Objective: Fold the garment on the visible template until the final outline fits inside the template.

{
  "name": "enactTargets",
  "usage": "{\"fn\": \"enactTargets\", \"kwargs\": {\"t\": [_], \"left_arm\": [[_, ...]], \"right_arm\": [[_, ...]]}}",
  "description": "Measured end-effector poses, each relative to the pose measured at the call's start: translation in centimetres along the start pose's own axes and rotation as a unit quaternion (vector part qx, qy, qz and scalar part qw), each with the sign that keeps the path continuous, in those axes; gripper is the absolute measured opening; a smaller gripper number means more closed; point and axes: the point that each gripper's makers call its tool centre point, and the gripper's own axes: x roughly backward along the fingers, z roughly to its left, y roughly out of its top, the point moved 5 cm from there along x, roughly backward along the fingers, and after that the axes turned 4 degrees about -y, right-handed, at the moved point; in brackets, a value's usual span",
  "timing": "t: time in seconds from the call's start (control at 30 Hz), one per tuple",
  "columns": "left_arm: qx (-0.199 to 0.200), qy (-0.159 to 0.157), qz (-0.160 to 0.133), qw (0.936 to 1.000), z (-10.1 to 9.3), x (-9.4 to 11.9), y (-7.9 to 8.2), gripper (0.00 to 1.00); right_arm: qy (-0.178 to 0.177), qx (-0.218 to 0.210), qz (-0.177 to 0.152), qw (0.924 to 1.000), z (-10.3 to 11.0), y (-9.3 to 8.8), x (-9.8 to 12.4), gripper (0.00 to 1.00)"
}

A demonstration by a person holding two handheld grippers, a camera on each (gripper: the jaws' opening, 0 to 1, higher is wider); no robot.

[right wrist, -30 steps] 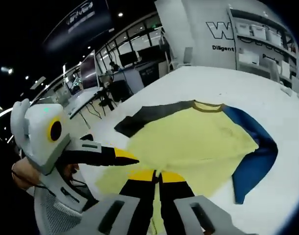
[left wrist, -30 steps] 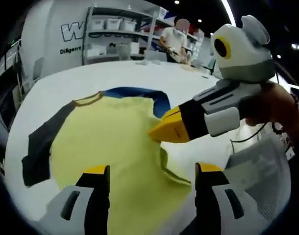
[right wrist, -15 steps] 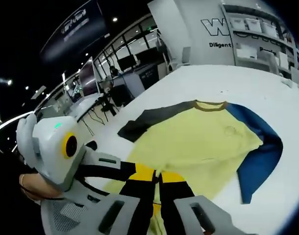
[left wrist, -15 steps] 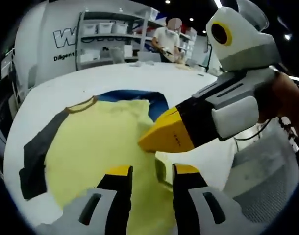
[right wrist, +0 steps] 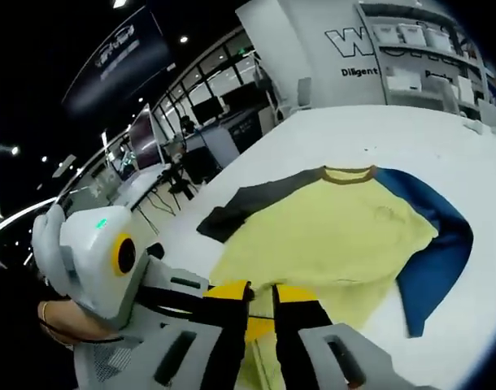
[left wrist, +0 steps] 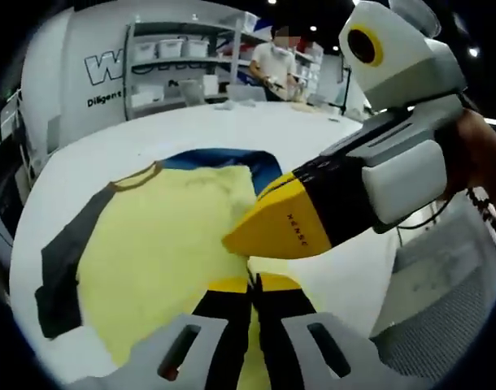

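A yellow shirt [left wrist: 167, 227] [right wrist: 329, 236] lies flat on the white table [left wrist: 329, 130], with a grey sleeve [left wrist: 65, 260] on one side and a blue sleeve [left wrist: 232, 158] on the other. My left gripper [left wrist: 252, 284] is shut on the shirt's near hem. My right gripper [left wrist: 240, 240] reaches in from the right, its yellow tip just above the left jaws at the same hem. In the right gripper view its jaws [right wrist: 263, 294] stand a narrow gap apart over the hem, and the left gripper's grey body [right wrist: 93, 264] sits close on the left, held by a hand.
Shelves with white boxes [left wrist: 175, 61] and a person [left wrist: 272, 61] stand beyond the table's far edge. A mesh chair [left wrist: 443, 284] is near the right gripper's hand. Desks with monitors [right wrist: 150, 122] line the far side in the right gripper view.
My left gripper's jaws went from wide open to shut on the near hem. The right gripper's jaws, pressed together before, now show a small gap.
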Motion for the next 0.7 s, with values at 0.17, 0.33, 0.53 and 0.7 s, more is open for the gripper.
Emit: {"fn": "enactTargets", "kwargs": {"t": [0.17,0.33,0.53,0.7], "left_arm": [[0.011,0.010,-0.007,0.9999,0.9,0.2,0.3,0.00],[0.018,0.026,-0.007,0.9995,1.9,0.5,0.4,0.00],[0.028,0.031,-0.004,0.9991,2.6,0.6,0.5,0.00],[0.031,0.037,-0.004,0.9988,3.1,0.6,0.5,0.00]], "right_arm": [[-0.030,-0.004,-0.023,0.9993,-1.5,0.5,0.8,0.26],[-0.068,-0.012,-0.031,0.9971,-4.1,0.6,2.0,0.36],[-0.122,0.007,-0.015,0.9924,-8.3,-0.3,3.0,0.37],[-0.177,-0.025,0.003,0.9838,-11.9,-1.7,3.6,0.40]]}}
